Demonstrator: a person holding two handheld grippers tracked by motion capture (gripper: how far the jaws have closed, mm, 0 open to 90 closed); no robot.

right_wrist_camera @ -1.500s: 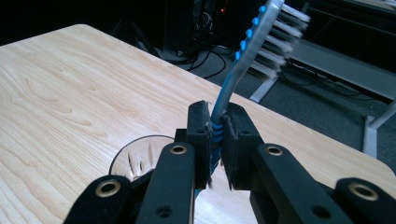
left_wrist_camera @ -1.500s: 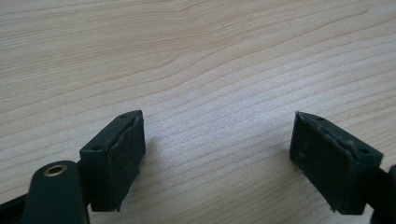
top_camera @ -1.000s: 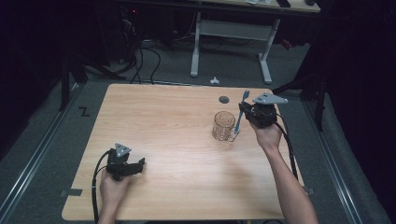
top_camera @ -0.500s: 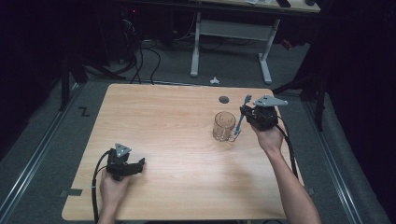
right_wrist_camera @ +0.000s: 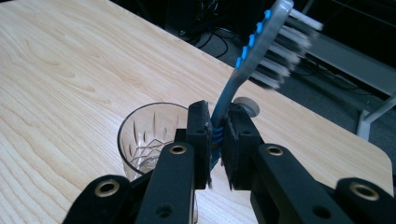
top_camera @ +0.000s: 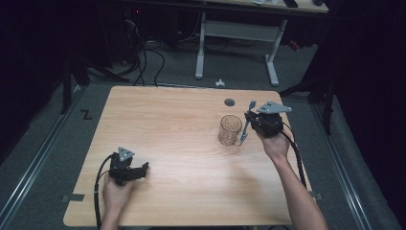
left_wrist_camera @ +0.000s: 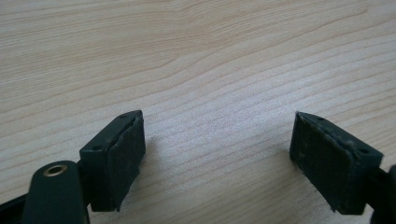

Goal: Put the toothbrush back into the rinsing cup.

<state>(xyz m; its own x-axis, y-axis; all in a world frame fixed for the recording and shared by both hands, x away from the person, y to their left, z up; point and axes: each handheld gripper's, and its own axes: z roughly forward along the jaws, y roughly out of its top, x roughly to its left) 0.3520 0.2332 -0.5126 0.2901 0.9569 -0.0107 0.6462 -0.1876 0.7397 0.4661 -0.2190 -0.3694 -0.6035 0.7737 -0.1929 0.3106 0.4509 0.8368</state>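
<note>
Wooden table [top_camera: 182, 124]: your right gripper [right_wrist_camera: 215, 135] clamped a toothbrush [right_wrist_camera: 252, 51] beside the glass [top_camera: 230, 130] near the right edge, not yet in; left gripper [left_wrist_camera: 219, 154] spread wide, empty.

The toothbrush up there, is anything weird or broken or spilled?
Nothing looks broken or spilled. The blue-and-grey toothbrush is clamped in the right gripper, bristles up and leaning, beside the clear cut-glass tumbler, which stands upright and looks empty. The left gripper rests open on the wooden table.
</note>
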